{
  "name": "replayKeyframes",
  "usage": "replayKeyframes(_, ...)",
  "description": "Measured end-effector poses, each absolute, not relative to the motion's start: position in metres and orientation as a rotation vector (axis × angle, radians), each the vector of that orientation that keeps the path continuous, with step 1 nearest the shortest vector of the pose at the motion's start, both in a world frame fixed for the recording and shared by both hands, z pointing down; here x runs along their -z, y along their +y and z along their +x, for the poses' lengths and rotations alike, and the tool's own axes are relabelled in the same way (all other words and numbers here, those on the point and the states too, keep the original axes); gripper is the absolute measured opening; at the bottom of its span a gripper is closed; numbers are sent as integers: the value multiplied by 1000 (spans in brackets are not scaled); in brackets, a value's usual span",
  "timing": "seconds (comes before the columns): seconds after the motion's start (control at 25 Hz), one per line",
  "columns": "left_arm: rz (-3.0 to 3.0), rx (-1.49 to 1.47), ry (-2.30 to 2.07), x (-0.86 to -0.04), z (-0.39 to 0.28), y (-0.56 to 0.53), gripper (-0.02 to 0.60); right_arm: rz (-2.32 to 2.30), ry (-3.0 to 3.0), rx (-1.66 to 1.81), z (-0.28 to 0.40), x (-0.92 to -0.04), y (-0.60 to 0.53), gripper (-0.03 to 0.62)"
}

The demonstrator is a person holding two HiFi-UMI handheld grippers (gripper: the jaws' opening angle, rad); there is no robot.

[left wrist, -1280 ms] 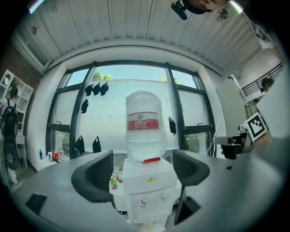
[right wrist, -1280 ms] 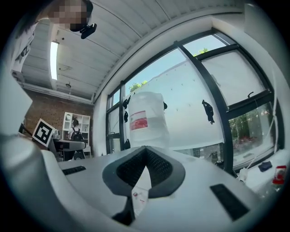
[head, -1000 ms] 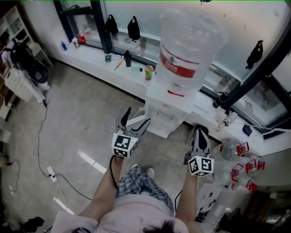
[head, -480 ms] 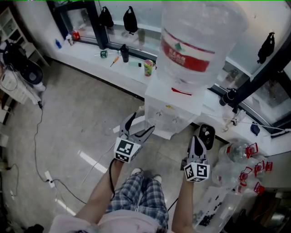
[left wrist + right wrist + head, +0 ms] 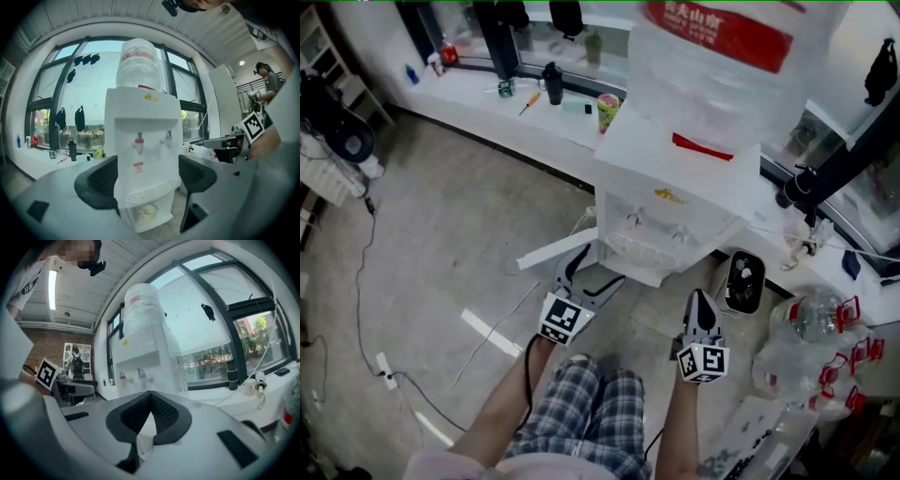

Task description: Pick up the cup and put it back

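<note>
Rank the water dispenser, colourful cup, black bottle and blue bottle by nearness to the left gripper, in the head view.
1. Just ahead of the left gripper: water dispenser.
2. On the ledge behind: colourful cup.
3. Further left there: black bottle.
4. Ledge's far left: blue bottle.

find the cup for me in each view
head view: not in it; the dispenser, seen from above, hides its own lower compartment.
left gripper view: cup low centre, inside the dispenser's open lower compartment.
right gripper view: not in it; the right tool covers the dispenser's lower part.
shared landmark: the red-labelled water bottle atop the dispenser.
</note>
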State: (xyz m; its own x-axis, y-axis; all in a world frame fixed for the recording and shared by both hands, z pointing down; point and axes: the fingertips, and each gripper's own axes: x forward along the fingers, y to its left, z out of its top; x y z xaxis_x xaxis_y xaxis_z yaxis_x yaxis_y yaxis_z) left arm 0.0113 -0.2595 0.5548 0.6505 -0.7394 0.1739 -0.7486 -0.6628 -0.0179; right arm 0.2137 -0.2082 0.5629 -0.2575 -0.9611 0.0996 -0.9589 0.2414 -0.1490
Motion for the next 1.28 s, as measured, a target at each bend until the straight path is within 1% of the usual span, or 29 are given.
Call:
replayKeyframes(0.48,2842,-313,-1133,-777,31,-278,391,-1895,2478,316,212,-780,-232,17)
replayKeyframes(0.68,2836,-326,-1084,-859,38,-299,391,-1833,2558,270,207,-850,-248,17)
replayKeyframes(0.92,2863,-310,-1088,-930,49,-320,392,-1803,2597,199,212,-909,-268,17)
replayKeyframes(1.28,2850,-296,-1137,-1000,77,-345,392,-1742,2650,184,208,-963,-291,17)
